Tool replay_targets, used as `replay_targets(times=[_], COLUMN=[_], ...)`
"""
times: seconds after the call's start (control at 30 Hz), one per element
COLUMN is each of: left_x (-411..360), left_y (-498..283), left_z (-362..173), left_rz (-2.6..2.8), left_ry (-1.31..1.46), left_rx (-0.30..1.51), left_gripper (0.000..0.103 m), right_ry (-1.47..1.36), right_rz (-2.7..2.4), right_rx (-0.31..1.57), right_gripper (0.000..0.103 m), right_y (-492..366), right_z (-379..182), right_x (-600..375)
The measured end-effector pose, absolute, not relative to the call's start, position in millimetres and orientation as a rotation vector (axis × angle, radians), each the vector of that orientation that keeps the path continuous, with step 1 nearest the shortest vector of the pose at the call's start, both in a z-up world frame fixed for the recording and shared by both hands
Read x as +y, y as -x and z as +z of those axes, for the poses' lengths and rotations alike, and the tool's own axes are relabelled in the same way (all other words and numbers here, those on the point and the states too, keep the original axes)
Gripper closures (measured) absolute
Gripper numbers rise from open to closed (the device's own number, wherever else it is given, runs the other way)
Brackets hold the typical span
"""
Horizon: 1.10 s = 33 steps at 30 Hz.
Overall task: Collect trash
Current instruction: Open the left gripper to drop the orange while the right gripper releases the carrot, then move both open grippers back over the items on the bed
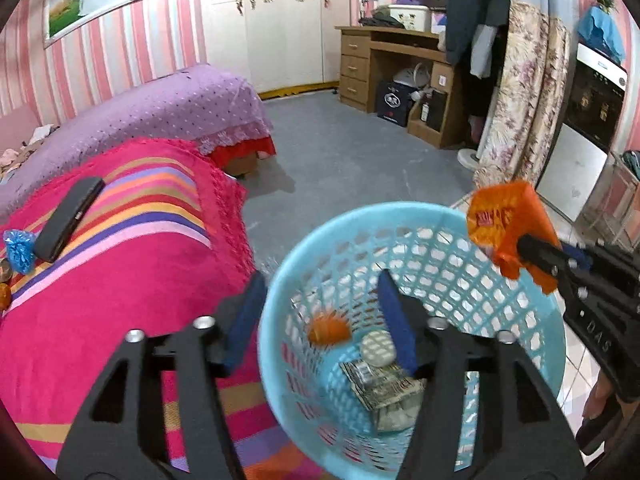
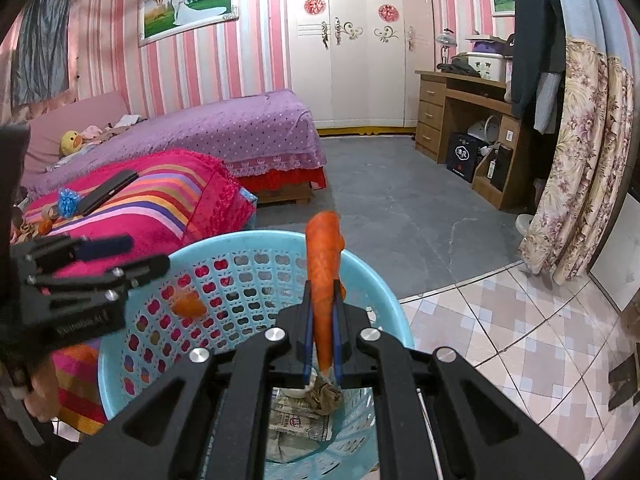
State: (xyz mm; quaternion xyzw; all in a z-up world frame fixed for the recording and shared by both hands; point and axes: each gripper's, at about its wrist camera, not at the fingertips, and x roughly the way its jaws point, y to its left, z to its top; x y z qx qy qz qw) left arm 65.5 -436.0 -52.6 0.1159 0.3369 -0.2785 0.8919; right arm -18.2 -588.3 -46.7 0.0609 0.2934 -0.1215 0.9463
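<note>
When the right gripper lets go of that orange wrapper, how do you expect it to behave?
The orange wrapper looks thin and creased, so it is probably floppy and light. Held above the blue basket by the right gripper, it may flutter down rather than drop straight.

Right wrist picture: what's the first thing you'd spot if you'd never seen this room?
The bright orange wrapper pops out first, pinched in the right gripper with its jaws shut, just above the light blue basket. Inside the basket lie a crumpled packet and a small orange scrap. To the left, a hot pink striped blanket carries a dark flat case.
</note>
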Motion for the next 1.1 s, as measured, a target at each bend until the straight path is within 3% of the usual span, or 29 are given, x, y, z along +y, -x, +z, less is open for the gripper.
replay_targets(times=[0.2,0.47,0.5,0.53,0.57,0.6,0.67,0.73,0.93,1.1], left_x=[-409.1,-367.4,-363.0,-357.5,-351.8,-348.0,-337.7,-327.9,-290.8,-252.2], left_y=[-78.8,-92.2,-93.0,-94.0,-95.3,-96.2,-98.2,-99.8,-101.7,-103.0], left_z=[-45.9,-39.4,-39.2,-38.8,-38.6,-38.6,-37.7,-34.8,-21.2,-6.7], left_rz=[-0.498,-0.410,-0.402,-0.393,-0.385,-0.380,-0.365,-0.350,-0.308,-0.259], left_ry=[-0.228,-0.203,-0.200,-0.195,-0.191,-0.188,-0.184,-0.178,-0.151,-0.135], left_rx=[0.663,0.645,0.644,0.643,0.644,0.646,0.649,0.645,0.627,0.604], left_gripper=[0.020,0.013,0.013,0.013,0.013,0.013,0.013,0.012,0.009,0.007], right_ry=[-0.118,-0.117,-0.114,-0.111,-0.110,-0.112,-0.119,-0.121,-0.152,-0.179], right_rz=[-0.240,-0.241,-0.251,-0.259,-0.273,-0.283,-0.298,-0.328,-0.386,-0.363], right_rx=[0.613,0.663,0.675,0.680,0.685,0.682,0.685,0.682,0.630,0.562], right_gripper=[0.096,0.093,0.081,0.058,0.048,0.041,0.038,0.015,0.005,0.005], right_y=[15.3,1.8,-0.7,-1.9,-3.5,-4.0,-5.6,-6.6,-11.7,-23.5], right_z=[-50.4,-60.7,-62.5,-63.0,-63.5,-63.4,-61.9,-59.4,-42.1,-23.3], right_x=[-587.5,-584.2,-582.4,-582.0,-581.4,-580.6,-580.6,-579.8,-567.3,-544.0])
